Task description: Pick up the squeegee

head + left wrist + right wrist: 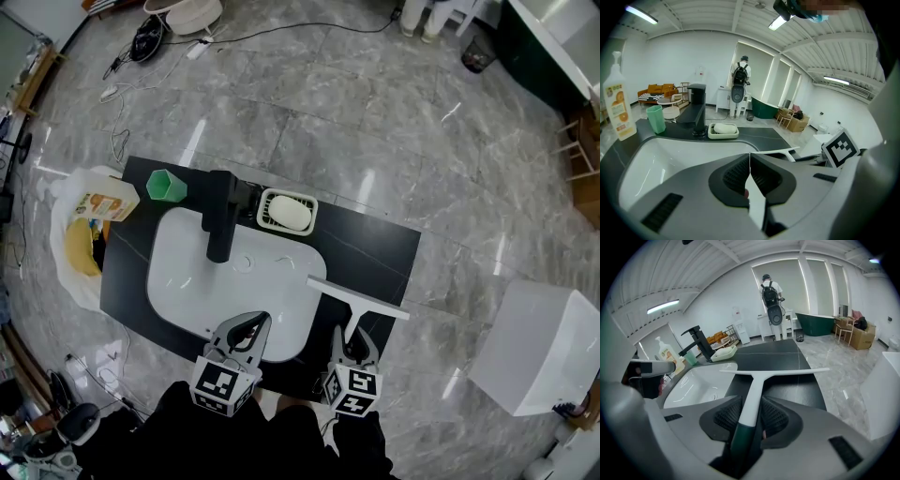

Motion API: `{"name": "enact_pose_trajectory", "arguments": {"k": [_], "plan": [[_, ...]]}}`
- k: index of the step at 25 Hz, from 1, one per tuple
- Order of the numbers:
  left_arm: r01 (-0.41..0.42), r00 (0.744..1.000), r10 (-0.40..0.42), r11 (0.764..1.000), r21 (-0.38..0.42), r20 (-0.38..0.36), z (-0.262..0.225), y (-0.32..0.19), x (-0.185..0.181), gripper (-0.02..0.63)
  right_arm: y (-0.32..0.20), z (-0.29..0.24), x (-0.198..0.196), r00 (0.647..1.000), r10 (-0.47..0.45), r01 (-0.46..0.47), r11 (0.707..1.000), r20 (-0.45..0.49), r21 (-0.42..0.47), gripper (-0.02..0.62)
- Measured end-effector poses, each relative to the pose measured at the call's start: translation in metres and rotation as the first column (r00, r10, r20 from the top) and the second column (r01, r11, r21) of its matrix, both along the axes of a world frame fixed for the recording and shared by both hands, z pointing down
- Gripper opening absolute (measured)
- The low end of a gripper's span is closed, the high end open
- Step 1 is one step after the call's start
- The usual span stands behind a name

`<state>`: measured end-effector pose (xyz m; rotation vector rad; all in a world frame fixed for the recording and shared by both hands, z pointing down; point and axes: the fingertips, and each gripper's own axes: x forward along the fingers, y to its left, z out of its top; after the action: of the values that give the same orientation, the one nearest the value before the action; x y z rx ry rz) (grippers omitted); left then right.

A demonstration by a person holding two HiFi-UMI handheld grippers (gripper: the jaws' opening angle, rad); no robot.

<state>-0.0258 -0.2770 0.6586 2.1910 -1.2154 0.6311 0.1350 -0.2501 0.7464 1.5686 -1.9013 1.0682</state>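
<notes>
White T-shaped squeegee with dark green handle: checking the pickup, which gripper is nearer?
Right: the right gripper clamps the squeegee handle; the left gripper hangs shut over the white basin.

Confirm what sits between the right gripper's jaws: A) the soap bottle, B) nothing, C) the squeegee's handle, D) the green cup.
C: in the right gripper view, the squeegee has its handle between the pads of the right gripper, which press on it from both sides.
</notes>
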Motion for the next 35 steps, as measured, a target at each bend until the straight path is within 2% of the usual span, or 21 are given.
{"name": "enact_pose_trajectory", "arguments": {"k": [14,23,35], "plan": [[0.006,1.000,-0.006,1.000,0.005,-0.003,-0.002,0.006,-0.001,0.025,-0.001,0.000,0.011,0.997,0.073,-0.073,0.997,0.007,-0.005,0.103],[0.008,1.000,-0.008,1.000,0.024,-0.005,-0.012,0.013,-0.002,0.025,0.003,-0.010,0.009,0.998,0.067,-0.067,0.998,0.003,0.013,0.101],[0.012,1.000,-0.010,0.995,0.101,-0.023,-0.054,0.026,-0.017,0.025,0.006,-0.059,-0.001,0.998,0.065,-0.064,0.993,-0.012,0.099,0.101]]}}
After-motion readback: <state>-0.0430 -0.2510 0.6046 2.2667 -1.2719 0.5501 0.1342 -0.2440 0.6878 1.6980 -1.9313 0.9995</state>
